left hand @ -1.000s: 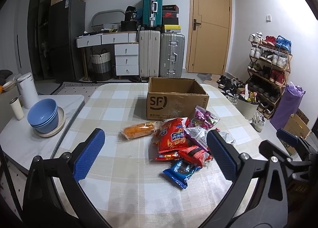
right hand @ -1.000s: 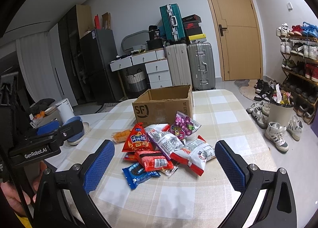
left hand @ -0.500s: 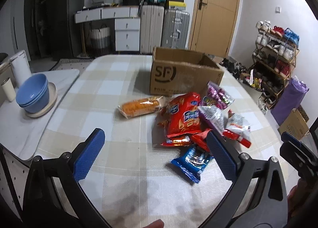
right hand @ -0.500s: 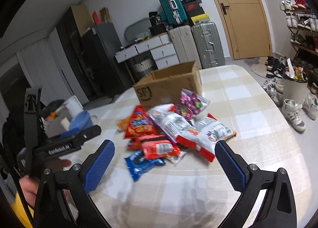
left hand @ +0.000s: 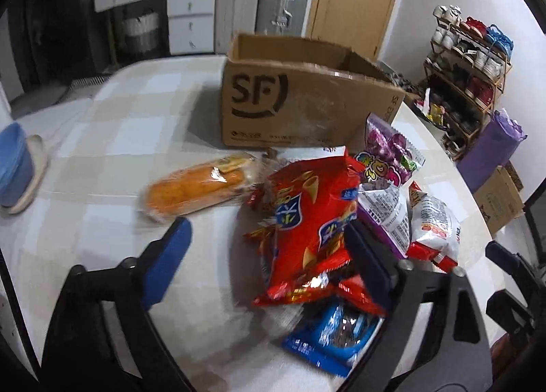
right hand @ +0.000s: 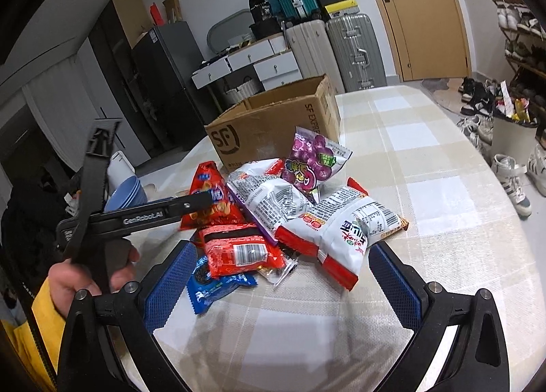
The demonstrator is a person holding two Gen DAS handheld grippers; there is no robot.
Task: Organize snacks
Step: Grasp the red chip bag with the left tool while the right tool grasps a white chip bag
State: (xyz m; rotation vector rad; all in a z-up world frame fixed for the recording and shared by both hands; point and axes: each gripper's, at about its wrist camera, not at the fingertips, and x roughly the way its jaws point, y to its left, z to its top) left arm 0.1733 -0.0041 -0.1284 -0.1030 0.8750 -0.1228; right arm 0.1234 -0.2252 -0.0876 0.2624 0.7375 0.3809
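So the snacks sit in a heap on the checked-cloth desk (right hand: 426,166), right in front of the open brown cardboard box (left hand: 307,98). The left hand-held gripper (left hand: 266,248) is closing over the big red chip bag (left hand: 307,218), pads not pressing it yet. The right hand-held gripper (right hand: 279,276) hangs wide open, just short of the white-and-red crinkly packet (right hand: 344,231) and the blue cookie pack (right hand: 211,286).

A heap of snack packets lies on the checked table (left hand: 102,139) before an open cardboard box (left hand: 300,108): a red chip bag (left hand: 307,214), an orange bread roll (left hand: 198,190) apart, a blue cookie pack (right hand: 215,284).
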